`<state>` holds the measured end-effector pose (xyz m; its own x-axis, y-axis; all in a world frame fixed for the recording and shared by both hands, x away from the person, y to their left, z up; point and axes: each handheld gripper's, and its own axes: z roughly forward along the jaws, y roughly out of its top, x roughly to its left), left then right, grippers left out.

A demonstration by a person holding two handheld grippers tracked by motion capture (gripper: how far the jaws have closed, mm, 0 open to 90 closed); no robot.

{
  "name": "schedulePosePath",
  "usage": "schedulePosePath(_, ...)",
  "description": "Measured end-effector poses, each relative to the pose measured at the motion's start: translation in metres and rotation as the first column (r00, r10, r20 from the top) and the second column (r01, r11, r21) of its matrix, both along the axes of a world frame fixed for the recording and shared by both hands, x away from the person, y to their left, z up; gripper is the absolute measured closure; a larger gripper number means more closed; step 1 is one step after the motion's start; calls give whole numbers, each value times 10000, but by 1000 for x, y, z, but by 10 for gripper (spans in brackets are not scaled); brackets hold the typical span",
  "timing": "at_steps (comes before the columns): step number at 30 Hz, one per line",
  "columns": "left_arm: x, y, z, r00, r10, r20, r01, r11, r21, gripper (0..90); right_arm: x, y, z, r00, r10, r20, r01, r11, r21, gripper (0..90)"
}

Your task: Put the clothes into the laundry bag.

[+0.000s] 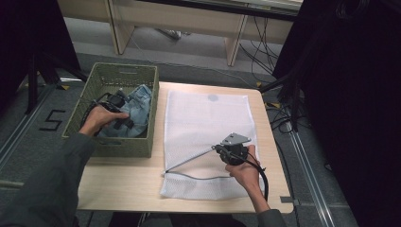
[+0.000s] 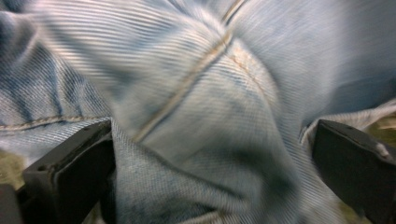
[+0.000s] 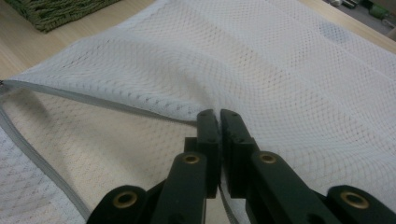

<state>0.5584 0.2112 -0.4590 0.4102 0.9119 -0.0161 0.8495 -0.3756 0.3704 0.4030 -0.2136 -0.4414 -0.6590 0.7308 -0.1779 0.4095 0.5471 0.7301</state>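
Note:
Light blue jeans [image 1: 139, 106] lie bunched inside a green woven basket [image 1: 124, 69] at the table's left. My left gripper [image 1: 118, 101] is down in the basket with its jaws spread wide on either side of a fold of the denim [image 2: 224, 70]; in the left gripper view the left gripper [image 2: 210, 135] stands open. A white mesh laundry bag [image 1: 208, 118] lies flat on the table. My right gripper [image 1: 215, 147] is shut on the upper zipper edge of the bag's mouth and holds it raised, seen close in the right gripper view [image 3: 219, 114] against the mesh [image 3: 280, 70].
The wooden table [image 1: 123, 179] has bare surface in front of the basket. A corner of the basket [image 3: 51, 11] lies beyond the bag's mouth. Black curtains, cables and desk legs stand on the floor around the table.

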Motion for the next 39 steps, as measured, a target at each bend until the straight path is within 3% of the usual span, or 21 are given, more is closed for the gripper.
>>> schedulePosePath(2,3,-1,-7,9999,91,-108,-89,9999,129,16,0,0,0,10000,-14,48,14,10000,-3,879)
schedulePosePath(4,3,-1,-9,9999,149,80,-152,9991,390,81,-1,0,0,10000,-10,6,10,10000,10,879)
schedulePosePath(7,1,1,-8,9980,-7,633,-38,9975,710,296,-2,0,0,9999,-69,-122,69,10000,20,879)
schedulePosePath(8,3,6,-3,9958,-560,725,470,9915,1210,398,-2,0,1,9998,-39,-197,38,10000,-37,879)
schedulePosePath(10,0,10,-1,9940,-581,930,495,9945,923,560,-1,0,0,10000,-7,32,7,10000,15,879)
schedulePosePath(12,-2,12,1,9910,-662,1163,564,9947,856,660,-1,0,1,10000,-8,52,7,10000,30,879)
schedulePosePath(18,-6,20,14,9856,-441,1634,402,9988,268,741,0,-1,1,10000,-34,11,34,10000,59,880)
schedulePosePath(20,-8,22,20,9810,-554,1861,499,9982,342,758,-2,-1,2,9997,-181,-146,183,9997,145,880)
schedulePosePath(22,-9,23,29,9741,-533,2197,496,9985,224,774,-1,-2,2,9998,-142,113,141,9998,117,881)
schedulePosePath(24,-11,23,41,9705,-650,2322,645,9979,97,782,-2,-1,3,9996,-246,-142,250,9994,250,880)
schedulePosePath(28,-16,20,63,9587,-848,2714,892,9960,-39,787,-2,-2,4,9997,-247,-4,247,9995,218,881)
schedulePosePath(31,-21,17,82,9505,-1130,2895,1159,9932,71,791,-2,-2,4,9997,-221,57,219,9996,196,881)
schedulePosePath(32,-23,16,88,9492,-1217,2902,1247,9922,81,791,-3,-2,4,9996,-274,-73,275,9993,233,881)
schedulePosePath(34,-24,16,94,9476,-1315,2911,1342,9909,107,791,-1,-2,4,9997,-190,128,187,9996,192,881)
schedulePosePath(35,-26,15,103,9416,-1391,3068,1375,9901,270,791,-2,-2,4,9997,-254,-48,255,9993,264,881)
schedulePosePath(36,-27,15,112,9405,-1472,3063,1463,9889,260,791,-2,-2,4,9997,-250,-80,252,9994,252,881)
schedulePosePath(37,-27,15,112,9405,-1472,3063,1463,9889,260,791,-2,-2,4,9997,-250,-80,252,9994,252,881)
schedulePosePath(39,-32,13,130,9319,-1665,3223,1665,9856,276,792,-3,-2,4,9996,-235,-151,238,9995,227,881)
